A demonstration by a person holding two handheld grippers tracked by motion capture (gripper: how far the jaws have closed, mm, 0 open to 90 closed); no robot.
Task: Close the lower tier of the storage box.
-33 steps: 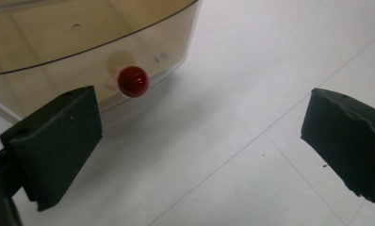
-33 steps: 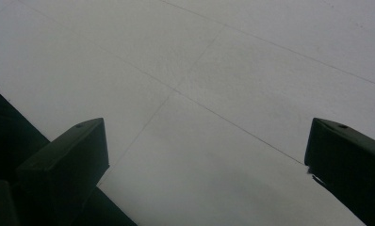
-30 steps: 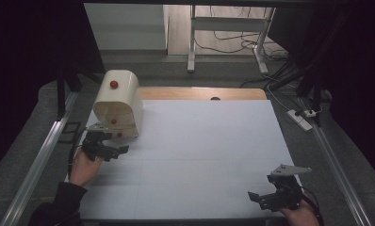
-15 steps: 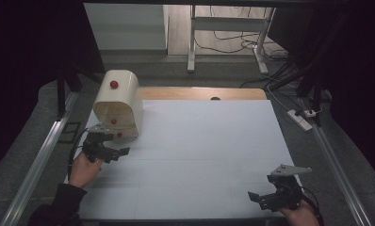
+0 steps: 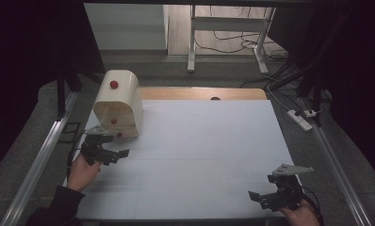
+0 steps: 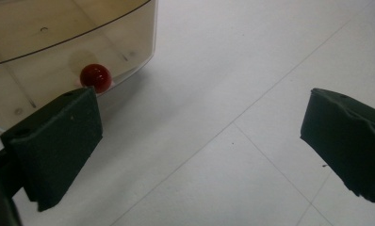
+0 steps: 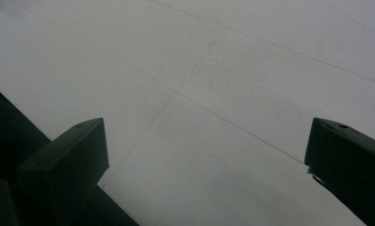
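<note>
A cream round-topped box [image 5: 122,96] stands at the table's far left, with a red knob on top [image 5: 114,84] and two red knobs [image 5: 113,121] low on its front. My left gripper [image 5: 117,157] hovers open just in front of the box, not touching it. In the left gripper view the jaws [image 6: 199,150] stand wide apart, and a red knob [image 6: 95,76] on the box's lower front edge [image 6: 58,47] shows just beyond the left jaw. My right gripper [image 5: 258,200] is open at the near right, over bare white table [image 7: 204,94], with nothing between its jaws.
The white table top [image 5: 204,141] has a wooden strip [image 5: 199,93] along its far edge. Metal rails [image 5: 39,160] run down both sides. A power strip [image 5: 301,119] lies off the right edge, and a desk frame and cables stand behind the table.
My left gripper has drifted slightly back toward the near edge, away from the box front. The right gripper has stayed put.
</note>
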